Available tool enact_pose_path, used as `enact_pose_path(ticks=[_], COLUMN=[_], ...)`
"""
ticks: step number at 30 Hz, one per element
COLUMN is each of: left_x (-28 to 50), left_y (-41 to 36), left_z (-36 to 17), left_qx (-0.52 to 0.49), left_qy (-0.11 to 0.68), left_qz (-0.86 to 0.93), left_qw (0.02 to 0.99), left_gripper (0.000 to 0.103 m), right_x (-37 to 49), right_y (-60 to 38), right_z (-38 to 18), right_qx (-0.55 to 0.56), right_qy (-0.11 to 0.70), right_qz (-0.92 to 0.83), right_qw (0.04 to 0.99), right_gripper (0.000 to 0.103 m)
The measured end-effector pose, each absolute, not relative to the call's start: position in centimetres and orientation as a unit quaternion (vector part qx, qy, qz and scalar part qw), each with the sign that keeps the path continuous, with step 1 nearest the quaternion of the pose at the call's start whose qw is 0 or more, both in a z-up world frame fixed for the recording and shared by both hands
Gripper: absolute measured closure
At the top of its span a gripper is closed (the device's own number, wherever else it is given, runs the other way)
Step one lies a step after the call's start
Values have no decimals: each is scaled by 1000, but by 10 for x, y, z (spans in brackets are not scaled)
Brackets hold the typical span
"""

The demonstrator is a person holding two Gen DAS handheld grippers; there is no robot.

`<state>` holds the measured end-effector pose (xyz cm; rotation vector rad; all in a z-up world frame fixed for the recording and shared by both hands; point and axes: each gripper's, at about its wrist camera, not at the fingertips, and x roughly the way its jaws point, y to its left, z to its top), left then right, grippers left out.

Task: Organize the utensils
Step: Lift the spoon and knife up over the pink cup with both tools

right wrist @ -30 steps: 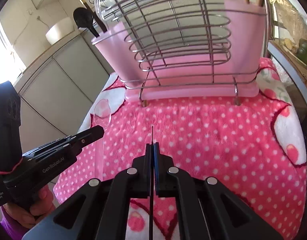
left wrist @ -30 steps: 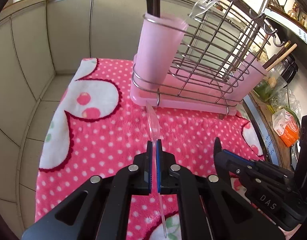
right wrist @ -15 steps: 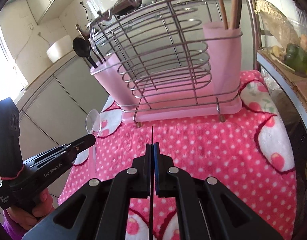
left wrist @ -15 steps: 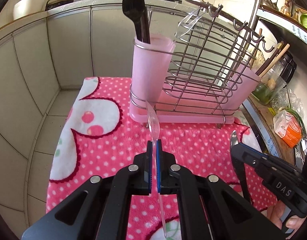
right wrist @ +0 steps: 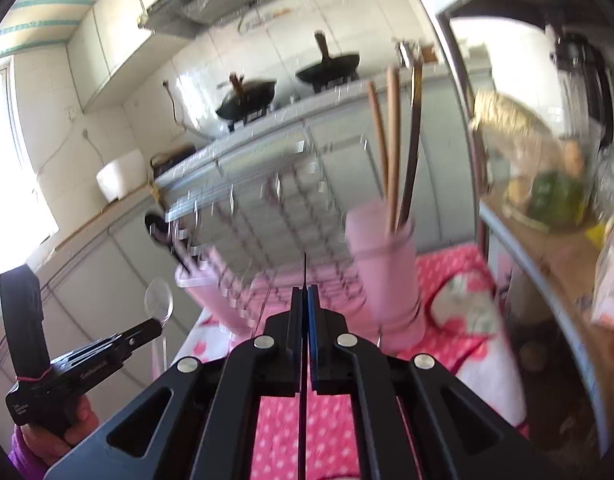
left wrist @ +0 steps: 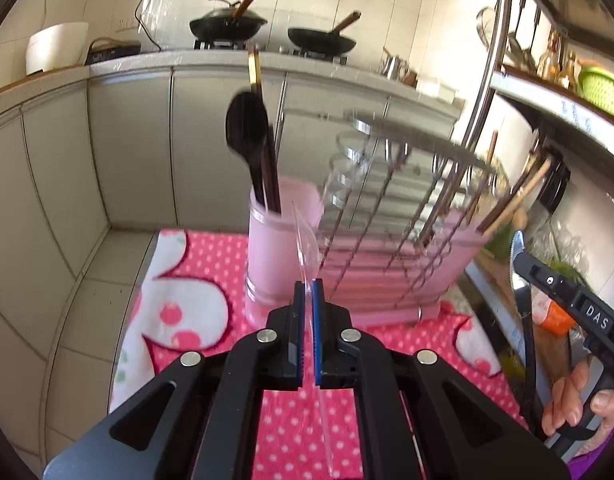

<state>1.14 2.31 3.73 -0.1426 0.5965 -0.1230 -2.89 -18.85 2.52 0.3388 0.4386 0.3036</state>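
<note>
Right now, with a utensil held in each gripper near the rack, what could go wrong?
1. The clear plastic spoon is thin and pinched edge-on in the left gripper; it may twist or slip.
2. The left pink plastic cup already holds a black spoon, so insertion may snag.
3. The serrated black-handled knife in the right gripper could catch the wire rack.

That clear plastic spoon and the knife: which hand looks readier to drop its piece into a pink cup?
Left, probably. Its tool holds the clear spoon right before the near pink cup.
</note>
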Motion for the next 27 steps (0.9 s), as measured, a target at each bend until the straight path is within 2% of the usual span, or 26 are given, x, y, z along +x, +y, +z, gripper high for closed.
enact_pose_path(ticks=[8, 20, 27], left_x=[28, 66, 75], left_y=[38, 33, 33], left_z=[86, 122, 125], left_qx=[-102, -98, -98], left_qy=[212, 155, 124], left_qz=[-72, -76, -79], left_qw=[969, 980, 984], left_gripper=[101, 101, 101], right_x=[0, 82, 73], right_y=[-200, -229, -218], right_z=[71, 67, 80], right_qx=[119, 91, 115], right_qy=[92, 80, 46], right_qz=[139, 125, 163], right_qw=[979, 985, 979], right_gripper=[101, 101, 101])
